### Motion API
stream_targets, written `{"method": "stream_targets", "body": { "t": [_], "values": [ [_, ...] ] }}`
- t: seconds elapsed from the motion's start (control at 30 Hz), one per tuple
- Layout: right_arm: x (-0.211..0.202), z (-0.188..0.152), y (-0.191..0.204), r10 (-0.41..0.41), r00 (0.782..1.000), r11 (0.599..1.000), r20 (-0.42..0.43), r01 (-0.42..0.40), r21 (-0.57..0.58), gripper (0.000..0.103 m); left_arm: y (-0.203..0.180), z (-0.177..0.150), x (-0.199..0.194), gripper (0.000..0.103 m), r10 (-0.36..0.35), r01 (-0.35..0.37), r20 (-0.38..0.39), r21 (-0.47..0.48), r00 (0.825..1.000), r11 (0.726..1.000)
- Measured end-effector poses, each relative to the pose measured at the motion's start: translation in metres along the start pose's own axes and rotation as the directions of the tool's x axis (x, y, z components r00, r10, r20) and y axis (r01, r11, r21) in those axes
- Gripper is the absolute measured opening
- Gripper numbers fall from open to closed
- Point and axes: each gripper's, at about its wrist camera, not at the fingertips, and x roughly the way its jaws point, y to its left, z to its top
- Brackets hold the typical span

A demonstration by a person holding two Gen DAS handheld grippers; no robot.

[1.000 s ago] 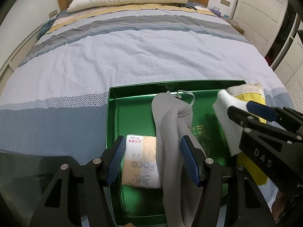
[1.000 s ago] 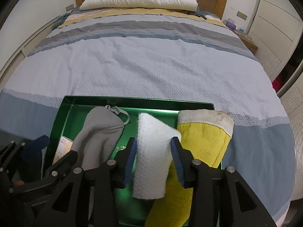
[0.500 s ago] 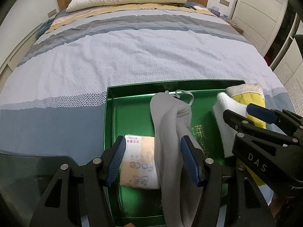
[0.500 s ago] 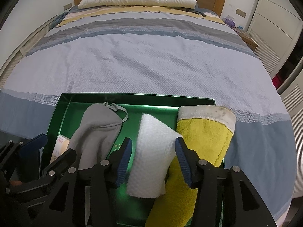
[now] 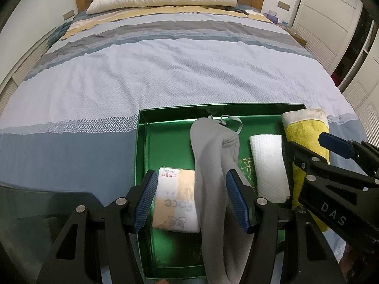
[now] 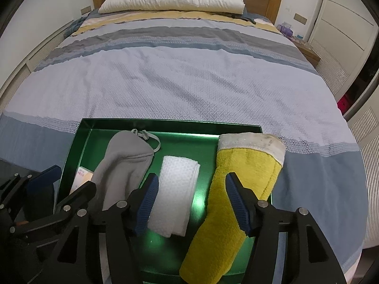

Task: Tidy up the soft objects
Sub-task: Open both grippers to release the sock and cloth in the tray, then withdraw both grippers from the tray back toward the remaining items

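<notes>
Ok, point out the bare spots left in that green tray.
In the green tray, free floor lies at the far left corner, beyond the tissue pack and left of the grey pouch. A strip also shows between the white cloth and the yellow mitt. The near half is crowded.

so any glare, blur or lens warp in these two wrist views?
Right wrist: bright glare on the green tray floor beside the white cloth; strong fisheye bending, dark corners. Left wrist: same warp, milder sheen along the tray's far wall; tissue pack print slightly soft. Neither shows motion blur.
</notes>
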Motion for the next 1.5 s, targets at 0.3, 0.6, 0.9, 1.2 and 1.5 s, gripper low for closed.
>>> {"method": "stream_targets", "body": {
  "t": [0.3, 0.6, 0.9, 1.2, 1.5],
  "values": [
    [-0.019, -0.004, 0.001, -0.018, 1.000, 1.000, 0.009, 0.018, 0.003, 0.061, -0.002, -0.003, -0.010, 0.054, -0.004, 0.004, 0.007, 0.008, 1.000, 1.000],
    [-0.038, -0.012, -0.001, -0.041, 0.999, 0.999, 0.017, 0.041, 0.009, 0.061, -0.008, -0.012, -0.024, 0.054, -0.016, 0.016, 0.018, 0.033, 1.000, 0.999],
    [-0.058, -0.027, -0.005, -0.070, 0.997, 0.997, 0.027, 0.069, 0.014, 0.061, -0.018, -0.028, -0.036, 0.054, -0.039, 0.037, 0.022, 0.060, 0.999, 0.997],
    [-0.076, -0.043, -0.007, -0.101, 0.994, 0.995, 0.037, 0.101, 0.015, 0.062, -0.026, -0.042, -0.052, 0.054, -0.049, 0.046, 0.034, 0.093, 0.998, 0.995],
    [-0.096, -0.051, -0.001, -0.111, 0.992, 0.994, 0.055, 0.110, 0.016, 0.062, -0.027, -0.058, -0.077, 0.054, -0.075, 0.069, 0.047, 0.108, 0.996, 0.992]
  ]
}}
